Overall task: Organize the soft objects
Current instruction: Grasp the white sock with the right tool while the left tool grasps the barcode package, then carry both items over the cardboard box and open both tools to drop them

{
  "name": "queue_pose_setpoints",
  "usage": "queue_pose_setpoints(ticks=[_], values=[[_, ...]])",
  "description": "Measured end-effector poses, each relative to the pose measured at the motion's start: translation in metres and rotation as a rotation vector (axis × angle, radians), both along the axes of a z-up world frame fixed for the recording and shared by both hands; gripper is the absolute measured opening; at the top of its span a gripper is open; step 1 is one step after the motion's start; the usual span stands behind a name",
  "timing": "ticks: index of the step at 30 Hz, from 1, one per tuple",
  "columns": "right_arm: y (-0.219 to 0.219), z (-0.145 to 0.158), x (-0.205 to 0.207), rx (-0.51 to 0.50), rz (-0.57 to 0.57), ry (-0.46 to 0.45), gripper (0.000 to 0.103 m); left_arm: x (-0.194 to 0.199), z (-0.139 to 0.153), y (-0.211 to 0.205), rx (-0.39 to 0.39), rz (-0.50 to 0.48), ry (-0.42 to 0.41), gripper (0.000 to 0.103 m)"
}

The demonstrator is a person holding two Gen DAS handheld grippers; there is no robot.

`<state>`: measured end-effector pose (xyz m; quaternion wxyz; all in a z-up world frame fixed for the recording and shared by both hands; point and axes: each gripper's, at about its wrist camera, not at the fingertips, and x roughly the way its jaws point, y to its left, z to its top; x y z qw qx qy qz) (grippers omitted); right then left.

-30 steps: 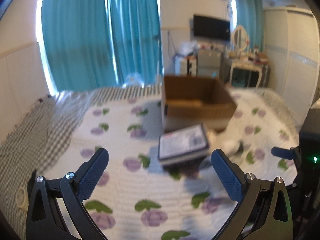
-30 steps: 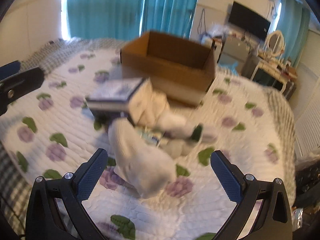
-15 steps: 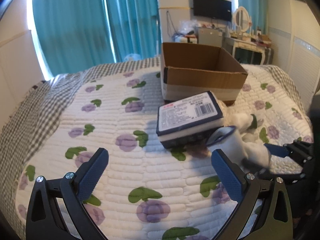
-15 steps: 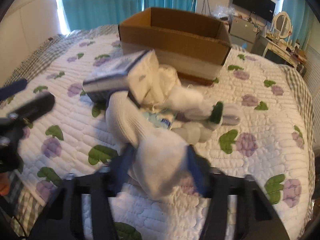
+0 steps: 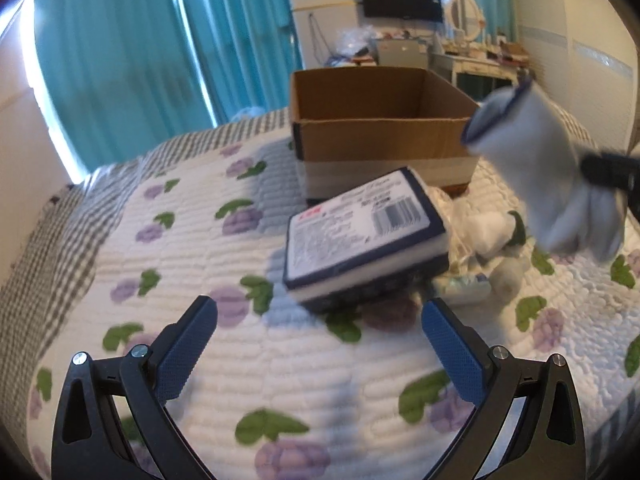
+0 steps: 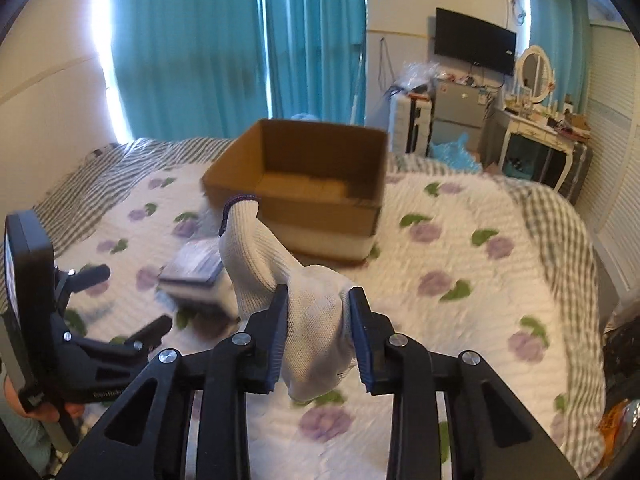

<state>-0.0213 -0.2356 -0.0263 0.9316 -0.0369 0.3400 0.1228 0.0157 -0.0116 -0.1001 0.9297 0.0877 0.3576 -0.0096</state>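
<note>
While aloft — right hand-held gripper around glove

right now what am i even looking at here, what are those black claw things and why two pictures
They are two hand-held grippers, each carried by a person, with a camera looking along its fingers. One picture comes from each.

The left gripper is open and empty above a flowered quilt. On the quilt lie a wrapped pack, some small white soft items and an open cardboard box.

The right gripper is shut on a white glove, lifted off the bed.
</note>
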Motion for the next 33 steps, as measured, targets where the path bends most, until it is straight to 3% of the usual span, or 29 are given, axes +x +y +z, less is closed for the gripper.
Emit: queue_pose_setpoints(ticks=[11, 14, 15, 17, 21, 24, 33], values=[[-0.009, -0.028, 0.034, 0.056, 0.018, 0.077, 0.029, 0.045, -0.025, -0.025, 0.157, -0.186, 0.009, 0.1], [-0.01, -0.033, 0.038, 0.065, 0.019, 0.086, 0.029, 0.055, -0.03, -0.029, 0.204, -0.22, 0.012, 0.091], [-0.011, -0.034, 0.039, 0.067, 0.018, 0.088, 0.029, 0.057, -0.032, -0.032, 0.215, -0.231, 0.018, 0.079], [-0.012, -0.035, 0.04, 0.075, 0.018, 0.094, 0.029, 0.062, -0.035, -0.033, 0.233, -0.247, 0.038, 0.069], [-0.013, -0.036, 0.04, 0.075, 0.013, 0.098, 0.029, 0.06, -0.026, -0.029, 0.192, -0.274, 0.04, 0.045], [-0.013, -0.033, 0.037, 0.076, 0.013, 0.093, 0.029, 0.054, -0.018, -0.027, 0.18, -0.278, 0.031, 0.038], [-0.011, 0.001, 0.013, 0.077, 0.002, 0.018, 0.029, 0.026, 0.033, -0.015, 0.074, -0.224, -0.004, 0.035]])
